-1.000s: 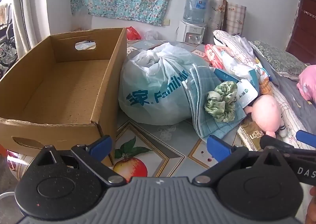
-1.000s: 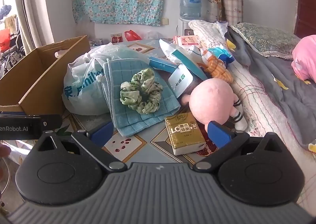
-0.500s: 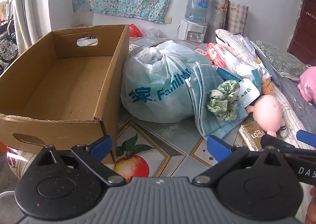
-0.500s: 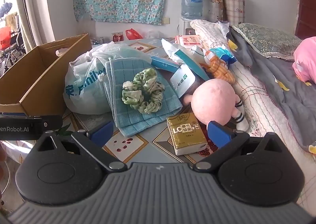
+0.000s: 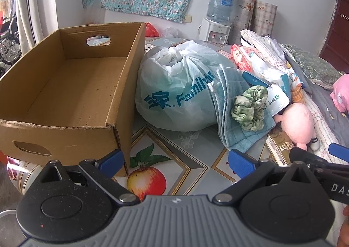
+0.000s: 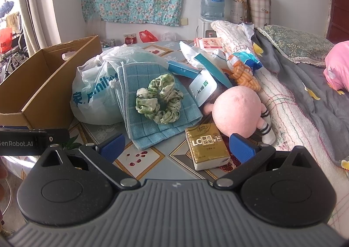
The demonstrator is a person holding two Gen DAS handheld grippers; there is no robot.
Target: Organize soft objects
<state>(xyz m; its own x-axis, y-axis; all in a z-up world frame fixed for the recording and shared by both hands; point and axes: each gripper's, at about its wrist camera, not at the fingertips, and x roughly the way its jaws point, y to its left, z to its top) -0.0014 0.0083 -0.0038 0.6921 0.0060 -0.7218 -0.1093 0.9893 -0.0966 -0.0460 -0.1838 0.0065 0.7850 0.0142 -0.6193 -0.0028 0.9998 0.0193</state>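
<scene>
Between the blue tips of the right tongs (image 6: 176, 149), spread wide and empty, lies a gold tissue pack (image 6: 207, 146) printed "LO VE" around Chinese characters I cannot read. At eleven o'clock from it a green scrunchie (image 6: 159, 102) sits on a blue checked towel (image 6: 152, 120); at one o'clock lies a pink plush toy (image 6: 236, 111), its face hidden. "GenRobot.AI" shows on the other tool at nine o'clock. The left tongs (image 5: 176, 160) are also wide and empty over an apple-print tablecloth (image 5: 185, 149). At twelve o'clock a knotted white bag (image 5: 176, 94) reads "Family", the rest covered by the towel. The empty cardboard box (image 5: 65, 94) stands at ten o'clock. Both cameras have drawn slightly back since a second ago.
</scene>
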